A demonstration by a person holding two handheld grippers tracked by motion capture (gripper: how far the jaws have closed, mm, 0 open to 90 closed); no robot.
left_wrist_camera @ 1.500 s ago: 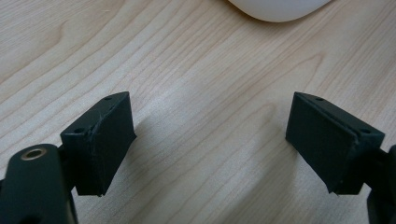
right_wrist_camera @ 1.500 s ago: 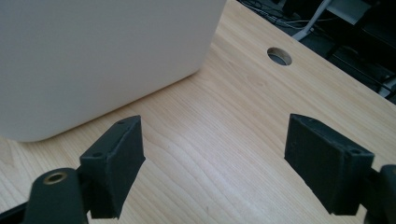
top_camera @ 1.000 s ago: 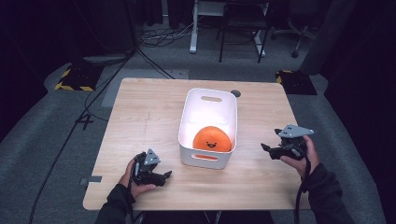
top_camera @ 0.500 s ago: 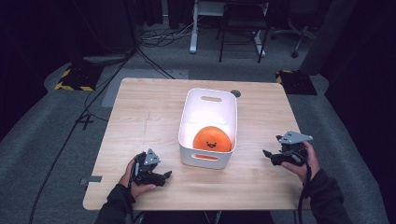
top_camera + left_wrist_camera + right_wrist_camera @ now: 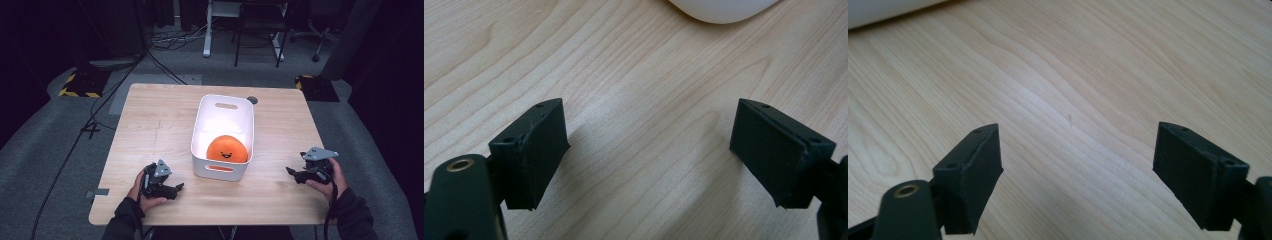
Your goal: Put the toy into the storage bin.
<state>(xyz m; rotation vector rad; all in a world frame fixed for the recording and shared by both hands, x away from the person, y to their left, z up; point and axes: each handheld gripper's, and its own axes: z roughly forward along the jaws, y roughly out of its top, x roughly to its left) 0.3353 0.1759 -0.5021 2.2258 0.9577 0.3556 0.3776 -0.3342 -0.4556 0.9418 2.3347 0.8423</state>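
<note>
A square table (image 5: 150, 125) of pale wood with wavy, flowing grain is being seen from above, with dark grey carpet lying around it. Near its middle a white plastic bin (image 5: 223, 107), oblong with rounded corners, smooth walls and a slot handle cut into each short end, is being borne by the tabletop, its long sides running away from the person. Inside it, at the near end, a round orange plush ball (image 5: 227, 149) with a small smiling face is being held, soft and matte against the glossy walls. The left hand (image 5: 141, 192) is being rested low at the near left of the table, forearm entering from the bottom edge in a dark sleeve, and the left gripper (image 5: 176, 189) is being pointed toward the right, just short of the bin's near left corner. In the left gripper view its two blocky black jaws are being held wide apart over bare wood, nothing between them, with the bin's curved white base seen at the top edge. The right hand (image 5: 327, 180) is being held at the near right, well apart from the bin, and the right gripper (image 5: 292, 173), topped by a grey three-cornered plate, is being aimed leftward; its jaws are likewise being kept spread, empty, above plain grain.
</note>
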